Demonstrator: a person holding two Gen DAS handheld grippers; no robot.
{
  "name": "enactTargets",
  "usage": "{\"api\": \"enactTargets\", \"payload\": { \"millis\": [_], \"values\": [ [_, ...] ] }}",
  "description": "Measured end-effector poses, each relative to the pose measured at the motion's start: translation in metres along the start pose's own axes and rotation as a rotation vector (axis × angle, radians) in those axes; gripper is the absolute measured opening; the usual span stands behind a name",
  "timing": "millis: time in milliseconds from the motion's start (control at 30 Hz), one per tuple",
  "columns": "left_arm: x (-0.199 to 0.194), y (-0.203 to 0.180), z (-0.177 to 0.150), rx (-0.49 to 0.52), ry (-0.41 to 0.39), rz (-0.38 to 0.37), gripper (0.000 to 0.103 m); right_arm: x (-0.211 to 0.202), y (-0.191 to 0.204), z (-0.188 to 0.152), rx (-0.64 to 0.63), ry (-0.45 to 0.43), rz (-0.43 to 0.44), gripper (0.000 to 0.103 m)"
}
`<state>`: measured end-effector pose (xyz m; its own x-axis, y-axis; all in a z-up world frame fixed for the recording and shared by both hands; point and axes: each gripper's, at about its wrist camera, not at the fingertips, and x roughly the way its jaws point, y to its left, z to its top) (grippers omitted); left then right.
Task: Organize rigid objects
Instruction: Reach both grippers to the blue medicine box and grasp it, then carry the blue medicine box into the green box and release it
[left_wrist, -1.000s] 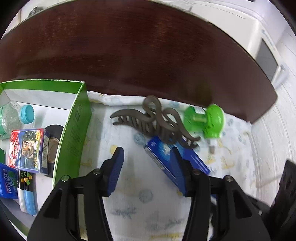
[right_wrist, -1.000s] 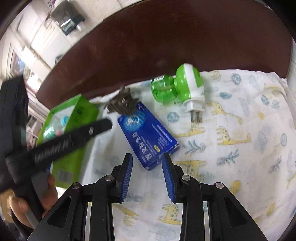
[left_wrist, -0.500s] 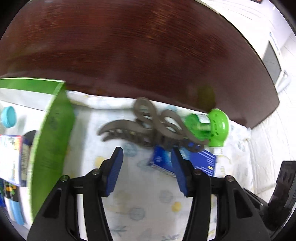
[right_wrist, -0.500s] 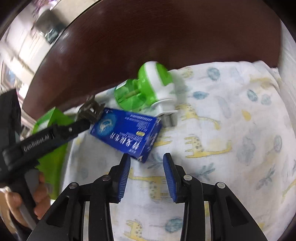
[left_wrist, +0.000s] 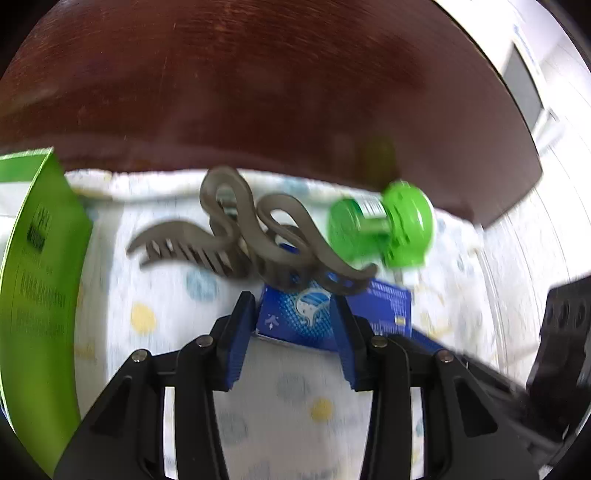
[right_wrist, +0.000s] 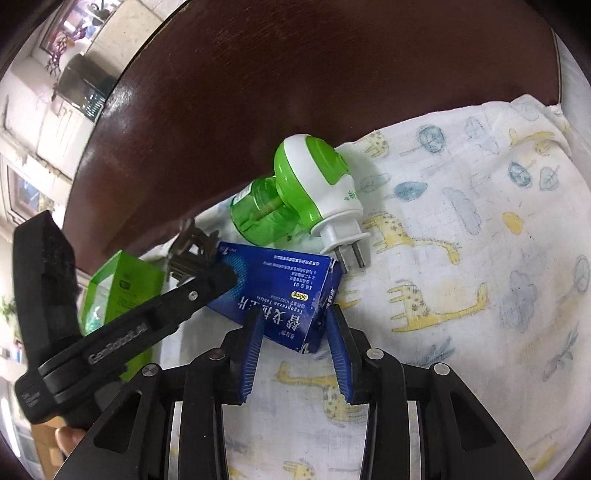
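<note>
Both grippers have closed in on the blue box (right_wrist: 280, 295) since a second ago, and the box itself has turned to lie crosswise on the cloth (right_wrist: 461, 258). Right gripper (right_wrist: 295, 325) now has its jaws spread on either side of the box's near corner, not yet pinching. Left gripper (left_wrist: 293, 314), jaws also spread and holding nothing, points at the box's other end, just under the hair clip (left_wrist: 243, 236), which lies partly over that end. Beyond the box, near the cloth's far edge, lies the green plug-in (right_wrist: 306, 195), its prongs almost touching the box. At the cloth's left edge stands the green carton (left_wrist: 40, 258).

Judging by this, the step in hand is picking up the box for the carton. Next the right jaws must close squarely on its narrow sides, then lift without dragging the clip along.
</note>
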<state>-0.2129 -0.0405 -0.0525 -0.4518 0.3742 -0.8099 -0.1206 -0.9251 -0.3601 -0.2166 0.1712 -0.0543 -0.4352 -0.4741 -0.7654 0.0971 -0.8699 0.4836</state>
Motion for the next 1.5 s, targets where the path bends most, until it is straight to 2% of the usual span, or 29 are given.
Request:
{"api": "enactTargets", "payload": {
  "millis": [167,333,467,600,700,733,800,900,967,1100,1233,1500],
  "values": [
    [-0.018,-0.004,-0.034,-0.005,0.037,-0.039,0.039,-0.010,0.006,-0.010,-0.078,0.019,-0.021,0.038],
    [-0.029,-0.008,-0.066,0.008,0.052,-0.061,0.040,-0.025,0.005,-0.035,-0.151,0.058,-0.039,0.038],
    [-0.033,-0.003,-0.070,0.006,0.018,-0.023,0.042,-0.030,0.000,-0.050,-0.119,0.087,-0.014,0.038],
    [-0.028,0.001,-0.063,-0.016,0.013,-0.044,0.042,-0.027,-0.006,-0.048,-0.066,0.068,-0.019,0.038],
    [-0.027,0.000,-0.058,0.008,-0.001,-0.047,0.041,-0.027,-0.011,-0.048,-0.042,0.054,-0.009,0.038],
    [-0.027,-0.004,-0.059,0.022,-0.003,-0.045,0.043,-0.025,-0.009,-0.047,-0.048,0.047,-0.011,0.038],
    [-0.032,-0.008,-0.063,0.027,-0.016,-0.006,0.042,-0.020,0.004,-0.049,-0.088,0.033,-0.033,0.038],
    [-0.045,-0.007,-0.067,0.026,-0.017,-0.061,0.043,-0.032,0.014,-0.055,-0.134,0.004,-0.073,0.036],
    [-0.061,-0.010,-0.071,0.045,-0.044,-0.064,0.044,-0.045,0.018,-0.059,-0.147,-0.020,-0.075,0.036],
    [-0.099,-0.018,-0.080,0.091,-0.156,-0.029,0.044,-0.070,0.038,-0.067,-0.187,-0.076,-0.069,0.036],
    [-0.133,-0.007,-0.080,0.115,-0.245,0.020,0.044,-0.085,0.063,-0.070,-0.209,-0.107,-0.008,0.036],
    [-0.191,0.062,-0.071,0.031,-0.372,0.125,0.044,-0.067,0.148,-0.071,-0.323,-0.111,0.111,0.036]
  ]
}}
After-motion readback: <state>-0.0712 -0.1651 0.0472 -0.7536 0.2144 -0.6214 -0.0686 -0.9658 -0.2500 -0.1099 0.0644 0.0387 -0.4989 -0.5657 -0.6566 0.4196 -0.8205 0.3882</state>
